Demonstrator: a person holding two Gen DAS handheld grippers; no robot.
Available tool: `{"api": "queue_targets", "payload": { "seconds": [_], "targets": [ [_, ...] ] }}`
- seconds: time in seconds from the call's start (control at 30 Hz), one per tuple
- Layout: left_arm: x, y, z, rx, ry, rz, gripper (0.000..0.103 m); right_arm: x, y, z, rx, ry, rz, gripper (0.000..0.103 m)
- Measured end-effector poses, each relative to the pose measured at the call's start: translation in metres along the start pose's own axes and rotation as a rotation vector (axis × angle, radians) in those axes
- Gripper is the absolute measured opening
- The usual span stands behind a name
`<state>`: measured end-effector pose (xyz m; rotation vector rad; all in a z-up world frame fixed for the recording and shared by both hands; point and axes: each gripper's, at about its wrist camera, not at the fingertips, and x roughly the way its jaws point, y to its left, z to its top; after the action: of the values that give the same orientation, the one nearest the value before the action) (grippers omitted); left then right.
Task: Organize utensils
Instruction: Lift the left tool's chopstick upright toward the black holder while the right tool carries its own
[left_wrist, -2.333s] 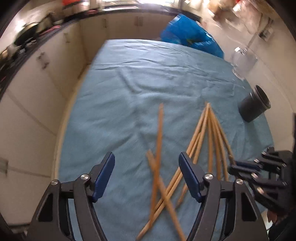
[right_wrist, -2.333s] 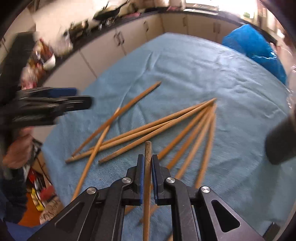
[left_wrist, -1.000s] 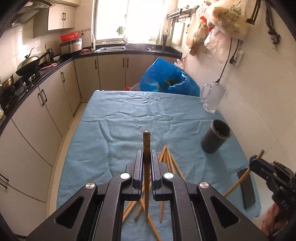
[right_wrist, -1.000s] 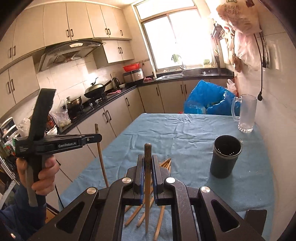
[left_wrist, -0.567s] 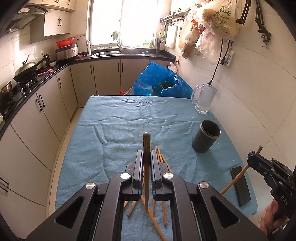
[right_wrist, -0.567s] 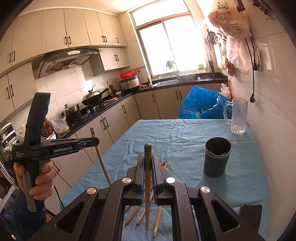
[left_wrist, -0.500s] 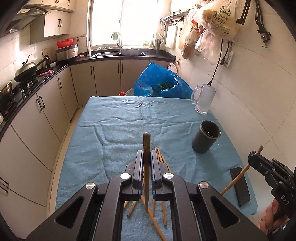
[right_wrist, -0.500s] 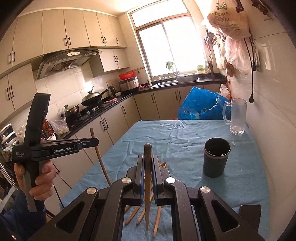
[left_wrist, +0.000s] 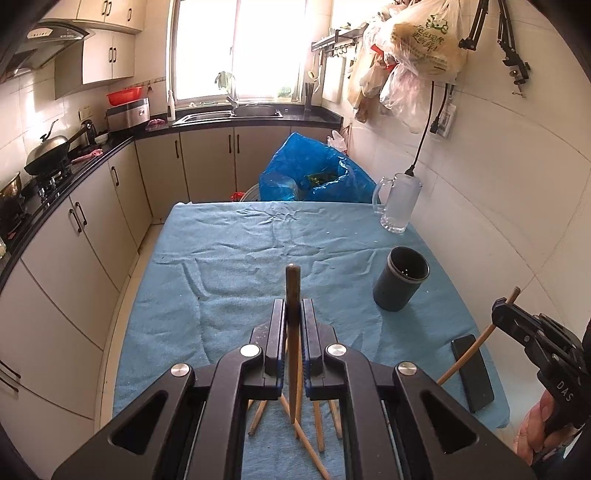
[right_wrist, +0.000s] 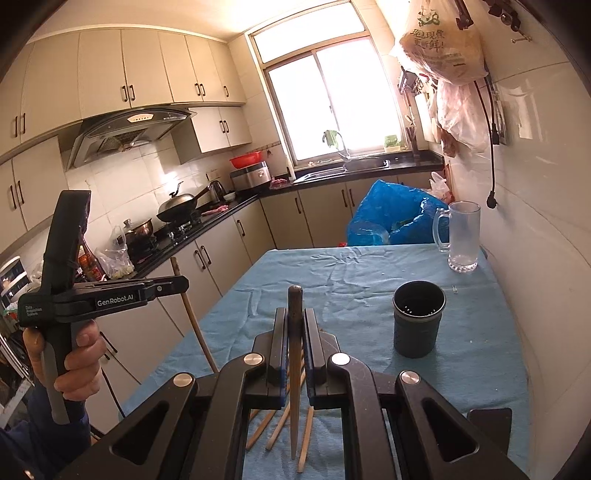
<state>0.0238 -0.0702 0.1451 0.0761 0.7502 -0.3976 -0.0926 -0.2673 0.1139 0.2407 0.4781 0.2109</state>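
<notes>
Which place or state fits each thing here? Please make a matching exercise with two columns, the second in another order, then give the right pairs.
Things:
1. dark cup
2. glass mug
3. black phone
4. left hand-held gripper

Places or states:
A. lies flat near the table's near right corner
B. shut on a chopstick, which stands upright
C. stands at the far right end of the blue cloth
D. stands open and upright, on the right, nearer than the mug

Pairs: 1-D, 2-C, 3-A, 4-B
</notes>
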Motion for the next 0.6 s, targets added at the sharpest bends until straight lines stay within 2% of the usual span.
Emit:
{"api": "queue_targets", "payload": {
  "seconds": [0.3,0.6],
  "targets": [
    [0.0,-0.026,0.013,0.047,-0.002,-0.03,0.007,-0.005,-0.009,0.013,0.0,-0.02,-0.031,0.008],
    [0.002,-0.064,0.055,0.072,-0.042,-0.093,0.007,-0.017,-0.031,0.052,0.011,-0.089,-0.078,0.008]
  ]
}}
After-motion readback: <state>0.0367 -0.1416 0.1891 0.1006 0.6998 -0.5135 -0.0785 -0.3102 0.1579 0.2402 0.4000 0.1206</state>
